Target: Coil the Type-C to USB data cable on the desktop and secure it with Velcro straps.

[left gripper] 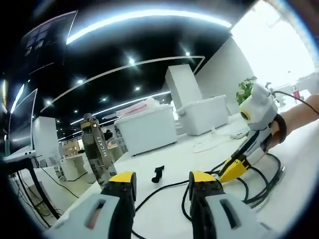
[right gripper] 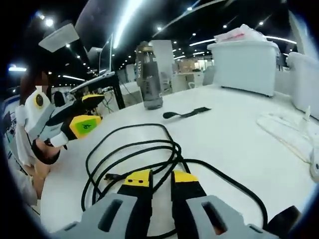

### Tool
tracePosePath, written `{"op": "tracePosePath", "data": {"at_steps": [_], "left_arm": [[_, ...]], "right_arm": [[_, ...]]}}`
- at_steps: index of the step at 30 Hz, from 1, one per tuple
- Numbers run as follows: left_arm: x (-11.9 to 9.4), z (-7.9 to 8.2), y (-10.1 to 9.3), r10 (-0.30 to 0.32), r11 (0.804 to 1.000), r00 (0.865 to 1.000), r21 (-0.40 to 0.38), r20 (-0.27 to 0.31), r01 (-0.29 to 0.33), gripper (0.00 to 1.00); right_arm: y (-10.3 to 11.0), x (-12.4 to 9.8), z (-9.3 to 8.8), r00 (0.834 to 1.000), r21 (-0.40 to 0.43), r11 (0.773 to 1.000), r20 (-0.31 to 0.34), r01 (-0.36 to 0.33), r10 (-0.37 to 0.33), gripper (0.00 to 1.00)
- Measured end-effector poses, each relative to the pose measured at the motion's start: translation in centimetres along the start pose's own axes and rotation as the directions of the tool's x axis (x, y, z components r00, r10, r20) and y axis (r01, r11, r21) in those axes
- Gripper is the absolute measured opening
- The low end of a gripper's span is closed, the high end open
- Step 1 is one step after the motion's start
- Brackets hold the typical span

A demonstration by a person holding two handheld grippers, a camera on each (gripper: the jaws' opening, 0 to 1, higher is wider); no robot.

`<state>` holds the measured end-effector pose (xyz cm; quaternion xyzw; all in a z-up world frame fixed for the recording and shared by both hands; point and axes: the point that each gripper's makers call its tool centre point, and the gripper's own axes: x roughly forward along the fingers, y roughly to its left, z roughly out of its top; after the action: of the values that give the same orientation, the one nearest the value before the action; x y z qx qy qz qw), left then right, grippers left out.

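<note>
The black data cable lies in loose loops on the white desktop. In the right gripper view several strands run in between the jaws of my right gripper, which is shut on the cable. The left gripper view has the right gripper coming in from the right, tips down on the cable loops. My left gripper is open and holds nothing, hovering above the desk left of the loops; it also appears as the left gripper, jaws apart. A black Velcro strap lies flat beyond the cable, the same strap ahead of the left jaws.
A dark grey bottle stands at the desk's far edge, the same bottle on the left. White storage bins sit at the back. A white keyboard-like object lies to the right. A person's arm holds the right gripper.
</note>
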<state>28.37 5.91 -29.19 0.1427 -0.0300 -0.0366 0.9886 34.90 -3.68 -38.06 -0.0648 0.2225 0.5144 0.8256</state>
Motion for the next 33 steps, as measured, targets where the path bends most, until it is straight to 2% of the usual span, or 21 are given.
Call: {"op": "tracePosePath", "data": {"at_steps": [3, 9, 13, 19, 21, 23, 24, 25, 26, 27, 28, 30, 33], "left_arm": [[0.1, -0.1, -0.3, -0.007, 1.0, 1.0, 0.007, -0.007, 0.007, 0.44], [0.3, -0.2, -0.6, -0.017, 1.0, 1.0, 0.013, -0.015, 0.017, 0.44], [0.8, 0.6, -1.7, -0.045, 0.999, 0.999, 0.008, -0.01, 0.045, 0.44], [2.2, 4.0, -5.3, -0.149, 0.989, 0.988, 0.024, 0.035, 0.148, 0.44], [2.9, 5.3, -6.9, -0.199, 0.98, 0.979, 0.036, 0.044, 0.198, 0.44], [3.7, 6.8, -9.1, -0.271, 0.962, 0.961, 0.056, 0.056, 0.268, 0.43], [4.0, 7.5, -10.4, -0.316, 0.947, 0.946, 0.073, 0.064, 0.312, 0.43], [4.3, 8.3, -12.1, -0.372, 0.927, 0.926, 0.075, 0.07, 0.367, 0.43], [4.4, 8.4, -12.6, -0.384, 0.922, 0.921, 0.075, 0.069, 0.379, 0.42], [4.8, 9.0, -14.1, -0.425, 0.904, 0.902, 0.087, 0.071, 0.419, 0.41], [5.1, 9.5, -15.1, -0.447, 0.893, 0.891, 0.097, 0.08, 0.439, 0.41], [5.9, 10.0, -16.4, -0.466, 0.882, 0.881, 0.119, 0.087, 0.455, 0.41], [6.8, 9.9, -17.0, -0.464, 0.884, 0.88, 0.115, 0.099, 0.453, 0.41]], "right_arm": [[-1.0, -0.3, 0.2, 1.0, 0.024, 0.999, 0.011, 0.025, -0.025, 0.04], [-2.6, -1.6, 0.0, 0.999, 0.068, 0.996, 0.017, 0.05, -0.051, 0.02], [-3.8, -3.8, 0.8, 0.995, 0.158, 0.986, 0.079, 0.05, -0.063, 0.02], [-6.1, -8.4, 1.7, 0.977, 0.162, 0.983, 0.177, 0.091, -0.12, 0.02], [-6.8, -10.1, 1.8, 0.971, 0.168, 0.98, 0.196, 0.104, -0.137, 0.02], [-7.4, -12.0, 2.3, 0.958, 0.187, 0.976, 0.239, 0.113, -0.157, 0.02], [-7.5, -13.1, 2.5, 0.951, 0.188, 0.976, 0.263, 0.113, -0.161, 0.02], [-7.7, -14.1, 2.7, 0.943, 0.193, 0.974, 0.285, 0.116, -0.169, 0.02], [-7.7, -14.9, 2.8, 0.938, 0.191, 0.974, 0.299, 0.119, -0.174, 0.02], [-7.7, -15.8, 3.1, 0.929, 0.187, 0.975, 0.324, 0.121, -0.177, 0.02], [-7.6, -16.6, 3.3, 0.922, 0.177, 0.977, 0.345, 0.123, -0.179, 0.02], [-7.5, -18.1, 3.9, 0.903, 0.126, 0.981, 0.389, 0.144, -0.183, 0.02], [-6.9, -19.8, 4.7, 0.877, 0.033, 0.983, 0.447, 0.182, -0.177, 0.02]]}}
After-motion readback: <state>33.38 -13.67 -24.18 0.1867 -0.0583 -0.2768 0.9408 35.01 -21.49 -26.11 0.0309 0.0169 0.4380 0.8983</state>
